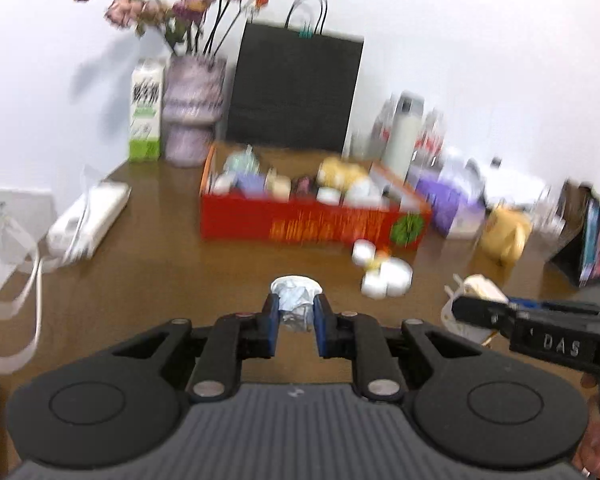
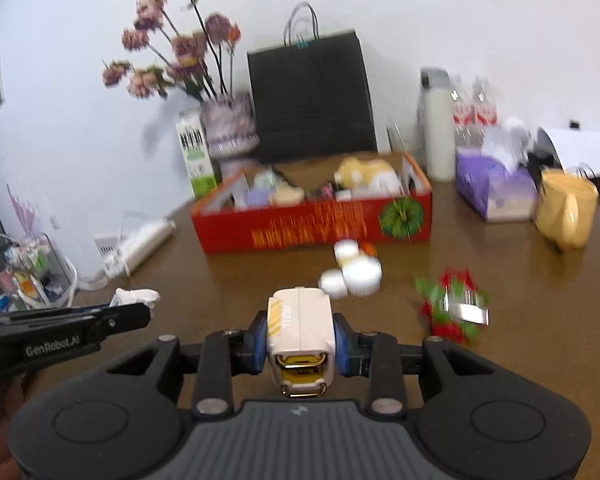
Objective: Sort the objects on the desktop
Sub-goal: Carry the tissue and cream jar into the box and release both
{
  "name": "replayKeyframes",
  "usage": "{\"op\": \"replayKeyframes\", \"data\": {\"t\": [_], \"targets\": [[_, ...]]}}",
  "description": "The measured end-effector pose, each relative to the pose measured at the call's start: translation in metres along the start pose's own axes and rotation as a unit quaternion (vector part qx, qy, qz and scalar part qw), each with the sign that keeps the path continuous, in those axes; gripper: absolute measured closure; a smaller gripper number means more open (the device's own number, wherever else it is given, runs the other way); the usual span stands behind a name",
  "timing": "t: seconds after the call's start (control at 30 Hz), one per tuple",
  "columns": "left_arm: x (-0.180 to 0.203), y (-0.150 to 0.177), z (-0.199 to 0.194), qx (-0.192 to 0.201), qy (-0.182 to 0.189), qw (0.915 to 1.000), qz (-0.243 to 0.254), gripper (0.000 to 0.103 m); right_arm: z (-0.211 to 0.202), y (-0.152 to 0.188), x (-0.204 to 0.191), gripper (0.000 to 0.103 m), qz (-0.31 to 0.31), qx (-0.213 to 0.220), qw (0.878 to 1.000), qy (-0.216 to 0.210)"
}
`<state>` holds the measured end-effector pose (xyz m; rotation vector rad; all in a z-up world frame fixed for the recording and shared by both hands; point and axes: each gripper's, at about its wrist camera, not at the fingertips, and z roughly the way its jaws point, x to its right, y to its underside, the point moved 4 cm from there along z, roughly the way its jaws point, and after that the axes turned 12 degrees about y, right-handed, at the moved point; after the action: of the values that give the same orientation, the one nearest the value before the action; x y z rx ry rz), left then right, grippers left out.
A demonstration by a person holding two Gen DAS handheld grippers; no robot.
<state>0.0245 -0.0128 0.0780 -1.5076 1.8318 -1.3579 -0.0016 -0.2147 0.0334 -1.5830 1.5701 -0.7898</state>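
Brown wooden counter (image 2: 228, 280) set against a white wall (image 2: 440, 12), both views motion-blurred. Left to right along the back in the right wrist view: a white power strip (image 2: 140, 246) at 9 o'clock by the wall; a green-and-white carton (image 2: 196, 156) touching a mauve vase (image 2: 230, 128) of dried flowers; a black paper bag (image 2: 312, 96) upright at 12 o'clock; a white flask (image 2: 438, 128); a purple tissue box (image 2: 494, 188); a yellow mug (image 2: 566, 210) at 2 o'clock. The red box (image 2: 312, 220) lies in front of the bag, long axis left to right, open top holding small items too blurred to name. Just before its front wall sit white round containers (image 2: 352, 270); at 3 o'clock of these lies a red-and-green wrapper (image 2: 452, 308). Left tongs (image 1: 296, 312): narrowly open, both blue pads pressed on a crumpled white paper wad (image 1: 296, 298), which stands near the counter's middle, at 6 o'clock of the red box. Right tongs (image 2: 302, 342): closed partway on a white-and-yellow charger block (image 2: 300, 332), its long axis running along the fingers, gold metal end toward the camera, far end pointing to 12 o'clock at the red box; whether it touches the counter cannot be told. In the left wrist view the right tongs enter at 3 o'clock, the charger at their tip.
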Motion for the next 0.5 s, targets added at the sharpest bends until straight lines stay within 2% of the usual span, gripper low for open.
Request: {"op": "replayKeyframes", "data": {"t": [0.1, 0.2, 0.27, 0.37, 0.5], "targets": [[-0.020, -0.052, 0.019, 0.012, 0.001, 0.9999, 0.002, 0.085, 0.014, -0.037, 0.001, 0.072, -0.013, 0.014, 1.000, -0.010], [-0.040, -0.105, 0.063, -0.018, -0.004, 0.9998, -0.005, 0.085, 0.044, -0.082, 0.002, 0.072, -0.012, 0.017, 1.000, -0.013], [-0.054, -0.134, 0.101, -0.027, -0.023, 0.9994, 0.003, 0.085, 0.076, -0.116, -0.003, 0.072, -0.006, 0.010, 1.000, -0.012], [-0.081, -0.155, 0.158, -0.030, -0.059, 0.9977, 0.010, 0.085, 0.140, -0.155, -0.017, 0.072, -0.004, -0.020, 1.000, -0.008], [-0.107, -0.146, 0.229, -0.105, -0.103, 0.9885, 0.034, 0.081, 0.236, -0.166, -0.028, 0.072, -0.036, -0.090, 0.995, 0.029]]}}
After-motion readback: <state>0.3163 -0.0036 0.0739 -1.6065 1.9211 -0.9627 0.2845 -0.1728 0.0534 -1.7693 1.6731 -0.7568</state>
